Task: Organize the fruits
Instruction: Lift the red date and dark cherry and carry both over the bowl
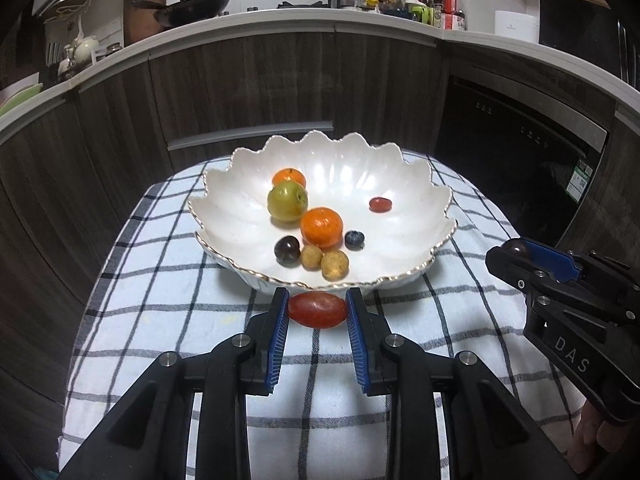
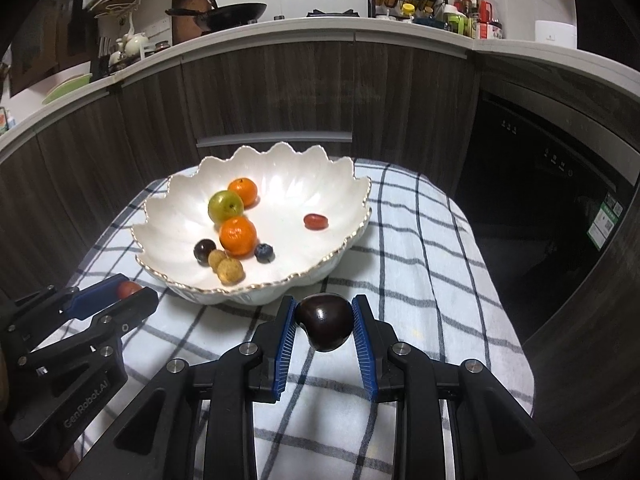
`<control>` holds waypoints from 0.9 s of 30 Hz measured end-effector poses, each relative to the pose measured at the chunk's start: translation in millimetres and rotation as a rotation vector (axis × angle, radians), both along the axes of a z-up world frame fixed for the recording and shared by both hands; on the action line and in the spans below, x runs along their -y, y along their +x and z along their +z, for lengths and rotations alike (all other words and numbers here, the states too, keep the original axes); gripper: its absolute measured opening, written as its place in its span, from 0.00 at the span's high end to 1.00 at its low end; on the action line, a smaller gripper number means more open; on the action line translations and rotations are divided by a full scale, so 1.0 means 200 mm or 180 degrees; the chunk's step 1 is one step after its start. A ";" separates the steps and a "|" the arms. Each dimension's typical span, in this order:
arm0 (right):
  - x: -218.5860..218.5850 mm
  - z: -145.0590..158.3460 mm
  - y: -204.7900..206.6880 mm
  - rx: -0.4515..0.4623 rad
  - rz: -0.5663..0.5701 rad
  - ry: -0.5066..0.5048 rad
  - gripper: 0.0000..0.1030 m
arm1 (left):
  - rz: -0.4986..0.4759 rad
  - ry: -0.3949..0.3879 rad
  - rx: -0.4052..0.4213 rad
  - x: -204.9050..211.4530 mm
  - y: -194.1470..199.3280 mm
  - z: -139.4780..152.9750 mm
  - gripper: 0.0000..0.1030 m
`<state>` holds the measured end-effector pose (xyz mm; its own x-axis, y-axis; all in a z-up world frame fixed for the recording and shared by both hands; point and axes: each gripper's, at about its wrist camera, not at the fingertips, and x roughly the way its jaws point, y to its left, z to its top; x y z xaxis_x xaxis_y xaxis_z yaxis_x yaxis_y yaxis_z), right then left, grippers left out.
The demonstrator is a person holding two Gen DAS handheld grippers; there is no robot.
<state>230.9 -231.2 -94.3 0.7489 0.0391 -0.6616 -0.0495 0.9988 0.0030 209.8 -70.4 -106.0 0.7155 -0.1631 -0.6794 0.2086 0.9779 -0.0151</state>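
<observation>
The left gripper (image 1: 318, 310) is clamped on an oblong red grape tomato (image 1: 318, 309), pinched end to end between its blue pads just in front of the near rim of the white scalloped bowl (image 1: 420, 184). The right gripper (image 2: 324, 322) is clamped on a dark purple plum (image 2: 325, 326) (glossy, nearly black), also held just short of the bowl's near rim, above the checked cloth (image 2: 420, 280). In the bowl lie two oranges, a green fruit, a blueberry (image 1: 354, 239), a dark grape, two tan fruits, and another red tomato set apart to the right.
</observation>
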 end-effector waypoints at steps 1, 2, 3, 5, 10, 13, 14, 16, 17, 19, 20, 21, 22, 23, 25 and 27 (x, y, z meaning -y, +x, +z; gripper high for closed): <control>0.00 0.01 0.00 0.0009 0.0004 0.0002 0.71 | 0.0013 -0.0005 0.0002 -0.01 0.01 0.01 0.72; -0.01 0.02 0.01 0.0021 0.0011 0.0003 0.71 | 0.0027 -0.0008 0.0004 -0.01 0.01 0.01 0.72; -0.01 0.03 0.01 0.0037 0.0017 0.0001 0.71 | 0.0036 -0.0008 0.0006 -0.02 0.02 0.01 0.72; -0.02 0.05 0.03 0.0063 0.0031 0.0005 0.71 | 0.0060 -0.0007 0.0023 -0.03 0.03 0.03 0.72; -0.04 0.07 0.07 0.0112 0.0055 0.0024 0.71 | 0.0113 0.0005 0.0035 -0.06 0.07 0.04 0.72; -0.05 0.08 0.11 0.0128 0.0064 0.0035 0.71 | 0.0143 0.0006 0.0042 -0.08 0.10 0.05 0.72; -0.05 0.09 0.12 0.0133 0.0066 0.0036 0.71 | 0.0147 0.0003 0.0045 -0.08 0.11 0.06 0.72; -0.06 0.09 0.14 0.0135 0.0073 0.0046 0.71 | 0.0158 0.0003 0.0049 -0.09 0.13 0.06 0.72; -0.06 0.09 0.15 0.0137 0.0075 0.0049 0.71 | 0.0161 0.0002 0.0052 -0.09 0.14 0.06 0.72; -0.06 0.09 0.17 0.0140 0.0078 0.0052 0.71 | 0.0170 0.0001 0.0052 -0.09 0.16 0.07 0.72; -0.07 0.09 0.18 0.0137 0.0080 0.0055 0.71 | 0.0174 -0.0001 0.0055 -0.09 0.17 0.07 0.72; -0.07 0.09 0.19 0.0134 0.0081 0.0056 0.71 | 0.0178 0.0001 0.0056 -0.10 0.19 0.07 0.72; -0.07 0.10 0.20 0.0135 0.0082 0.0055 0.71 | 0.0182 0.0003 0.0055 -0.10 0.20 0.07 0.72; -0.07 0.10 0.21 0.0139 0.0082 0.0051 0.71 | 0.0187 0.0002 0.0051 -0.10 0.21 0.07 0.72; -0.07 0.10 0.24 0.0143 0.0083 0.0049 0.71 | 0.0201 -0.0004 0.0038 -0.11 0.24 0.07 0.72; -0.08 0.11 0.25 0.0148 0.0084 0.0047 0.71 | 0.0215 -0.0002 0.0032 -0.12 0.26 0.07 0.72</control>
